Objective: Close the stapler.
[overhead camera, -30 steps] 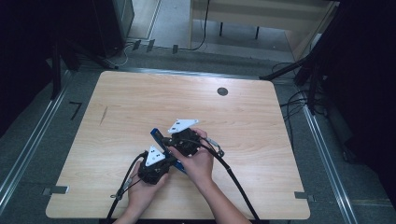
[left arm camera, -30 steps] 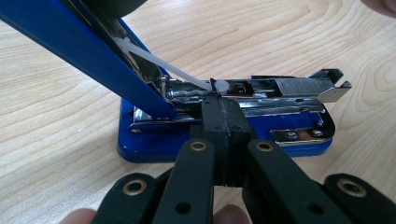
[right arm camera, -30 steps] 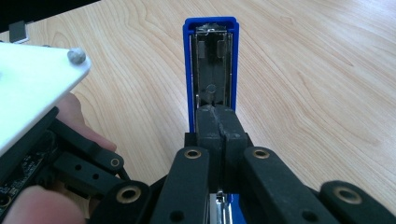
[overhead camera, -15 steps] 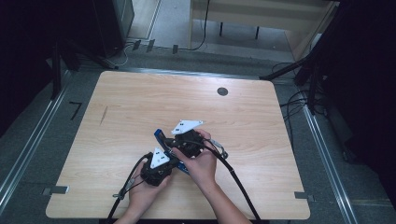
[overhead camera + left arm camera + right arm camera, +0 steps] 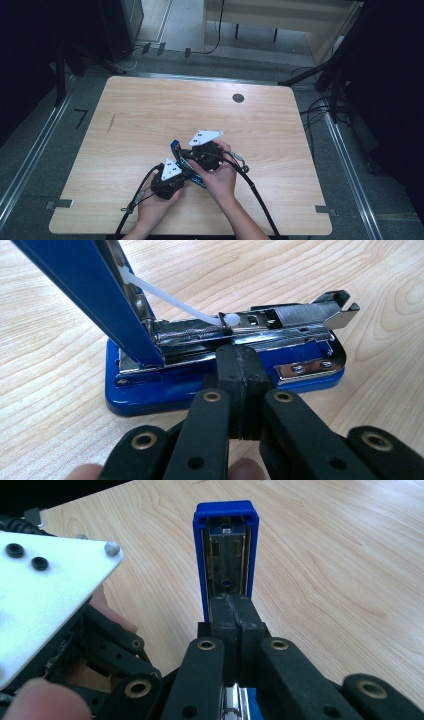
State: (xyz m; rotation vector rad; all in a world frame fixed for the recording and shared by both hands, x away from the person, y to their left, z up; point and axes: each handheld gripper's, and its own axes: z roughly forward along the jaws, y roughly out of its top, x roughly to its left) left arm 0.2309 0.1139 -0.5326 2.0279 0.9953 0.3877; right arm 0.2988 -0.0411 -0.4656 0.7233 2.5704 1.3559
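From the high view I count one stapler (image 5: 176, 150), blue and opened, on the pale wood-grain tabletop (image 5: 150, 110) near its front edge, between my two tongs. My left tongs (image 5: 170, 181) and right tongs (image 5: 202, 152) each carry one white three-cornered plate and one black cable. One round dark grommet (image 5: 238, 98) sits in the tabletop near the far edge.

In the left gripper view, my left tongs (image 5: 240, 370) are pressed together, their matte black tips right against the stapler's (image 5: 225, 365) glossy blue base. One shiny metal staple channel lies along that base, one blue lid rises steeply at the left, and one white plastic strap links the two.

In the right gripper view, my right tongs (image 5: 234, 611) are pressed together against the raised lid (image 5: 226, 540), a blue rounded rectangle lined with metal. The other tongs' white plate (image 5: 45, 595) is at the left.
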